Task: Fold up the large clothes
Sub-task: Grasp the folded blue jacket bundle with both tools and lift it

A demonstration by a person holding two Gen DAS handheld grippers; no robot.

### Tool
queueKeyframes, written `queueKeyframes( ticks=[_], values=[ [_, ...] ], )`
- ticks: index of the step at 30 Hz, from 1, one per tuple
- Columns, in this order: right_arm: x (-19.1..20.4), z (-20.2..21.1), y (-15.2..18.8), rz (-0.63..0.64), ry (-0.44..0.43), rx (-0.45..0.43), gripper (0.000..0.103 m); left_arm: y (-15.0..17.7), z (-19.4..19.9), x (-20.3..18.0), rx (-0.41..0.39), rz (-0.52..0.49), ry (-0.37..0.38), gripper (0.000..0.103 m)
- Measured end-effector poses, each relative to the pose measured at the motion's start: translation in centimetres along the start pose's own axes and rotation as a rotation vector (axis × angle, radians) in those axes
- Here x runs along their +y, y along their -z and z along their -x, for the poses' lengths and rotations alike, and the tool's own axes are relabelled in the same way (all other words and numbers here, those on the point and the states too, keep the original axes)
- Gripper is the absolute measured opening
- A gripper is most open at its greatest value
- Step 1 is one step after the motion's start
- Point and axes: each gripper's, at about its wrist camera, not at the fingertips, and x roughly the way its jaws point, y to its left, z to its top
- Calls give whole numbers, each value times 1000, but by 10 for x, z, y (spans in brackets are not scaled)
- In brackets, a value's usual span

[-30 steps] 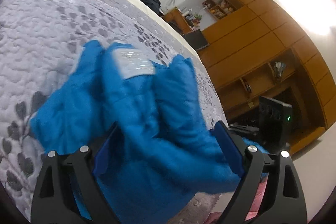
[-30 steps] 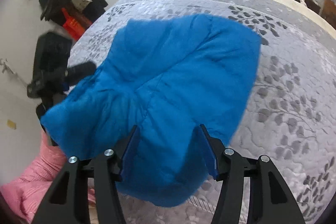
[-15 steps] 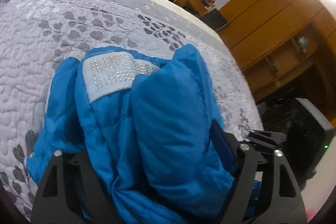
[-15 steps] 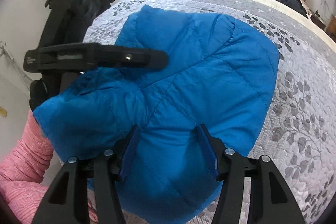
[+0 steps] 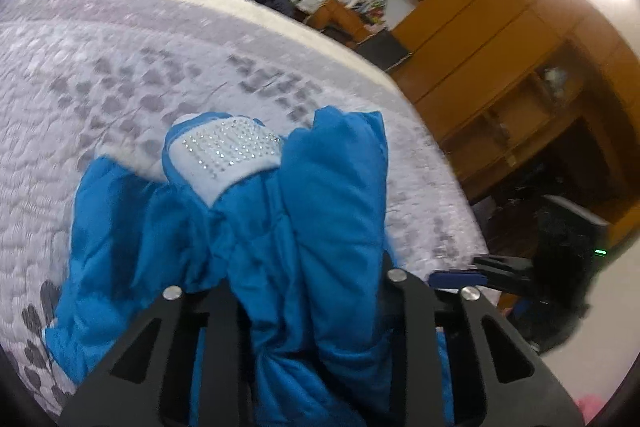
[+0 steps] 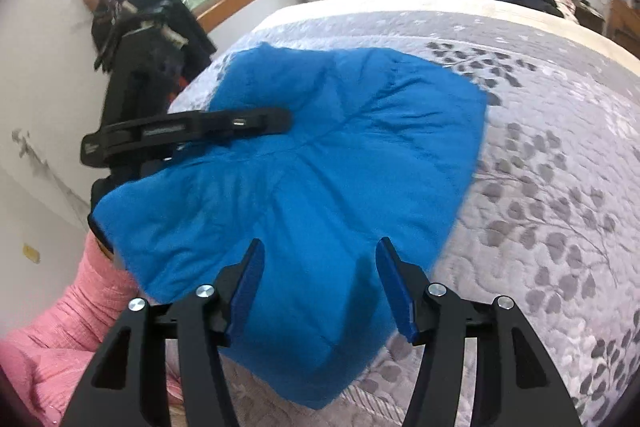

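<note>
Mid-fold: left claw (image 5: 308, 291) clamps bunched blue jacket (image 6: 320, 163) on the bed (image 6: 560, 155). Right claw (image 6: 320, 287) wide, empty above it. Next: lay flat, smooth.

Two black handheld grippers and a pink ribbed sleeve.

Each gripper is matte black plastic, with two angular arms cut through by triangular openings and fixed with round silver screws. The right gripper (image 6: 320, 285) carries flat blue pads (image 6: 394, 285) inside its fingers. The left gripper (image 5: 308, 291) has the same build. The person's sleeve (image 6: 60, 339) is pink ribbed knit.
</note>
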Motion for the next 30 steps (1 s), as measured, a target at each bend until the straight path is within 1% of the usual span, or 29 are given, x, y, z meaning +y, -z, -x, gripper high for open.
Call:
queueKeyframes(
  ticks=[2,4,6,9,11,15,18,21,24,25,26,28,29,30],
  values=[
    [-6,8,0,-21,-7,-17,58,-4,12,-9,-25,-30,44,22],
    [-7,16,-1,-25,-8,-39,58,-7,29,-23,-62,-92,69,22],
    [-4,22,-3,-14,-10,-56,58,-7,43,-31,-84,-123,96,22],
    [6,22,-5,15,-23,-58,59,-3,59,-28,-112,-149,100,22],
    [14,16,-8,44,-33,-44,59,1,65,-16,-116,-128,100,22],
    [34,-7,-9,82,-52,14,60,14,67,28,-98,-29,108,22],
    [47,-28,-8,109,-41,65,61,27,61,63,-77,48,101,22],
    [53,-40,-8,126,-24,76,64,39,54,88,-73,103,115,25],
    [57,-53,-5,133,-1,87,68,44,52,95,-76,118,110,33],
    [57,-56,-4,135,7,90,68,45,53,94,-74,119,100,38],
    [57,-59,-2,135,13,94,68,45,55,93,-69,126,82,43],
    [54,-58,-1,130,10,92,68,46,67,88,-78,138,41,47],
    [52,-57,0,126,6,88,68,48,75,85,-93,135,18,51],
    [51,-55,0,121,1,84,68,52,88,81,-117,125,-21,52]
  ],
)
